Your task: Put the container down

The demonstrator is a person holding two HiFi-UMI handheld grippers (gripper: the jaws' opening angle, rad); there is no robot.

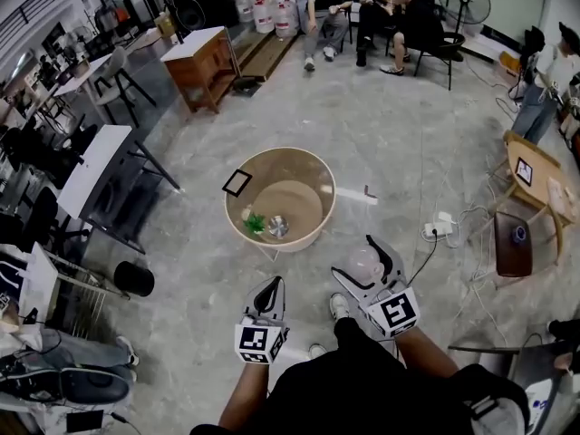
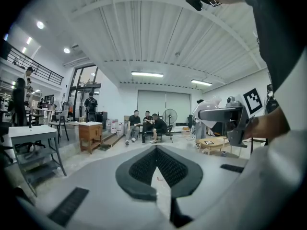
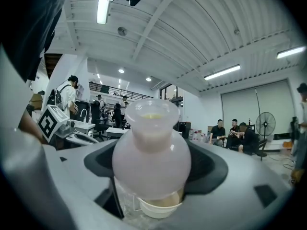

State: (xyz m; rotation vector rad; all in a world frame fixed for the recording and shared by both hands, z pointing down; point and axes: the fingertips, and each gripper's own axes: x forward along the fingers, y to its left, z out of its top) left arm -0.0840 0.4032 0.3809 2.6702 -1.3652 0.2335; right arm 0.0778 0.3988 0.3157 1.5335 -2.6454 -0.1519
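The container [image 1: 365, 263] is a pale pink, translucent, bulb-shaped vessel with a short open neck. My right gripper [image 1: 368, 256] is shut on it and holds it in the air, near and to the right of the round wooden table [image 1: 315, 172]. In the right gripper view the container [image 3: 151, 157] fills the middle, upright between the dark pads [image 3: 211, 169]. My left gripper [image 1: 269, 286] hangs beside it to the left, shut with nothing in it. In the left gripper view its pads [image 2: 144, 164] meet, and the container [image 2: 206, 110] shows at the right.
The table has a raised rim and holds a green plant piece [image 1: 256, 224], a small metal bowl [image 1: 278, 227] and a black-framed tag [image 1: 236, 182]. A power strip with cables [image 1: 439, 227] lies on the floor to the right. Seated people [image 1: 362, 7], a wooden desk [image 1: 204, 62] and a low table [image 1: 535, 175] stand around.
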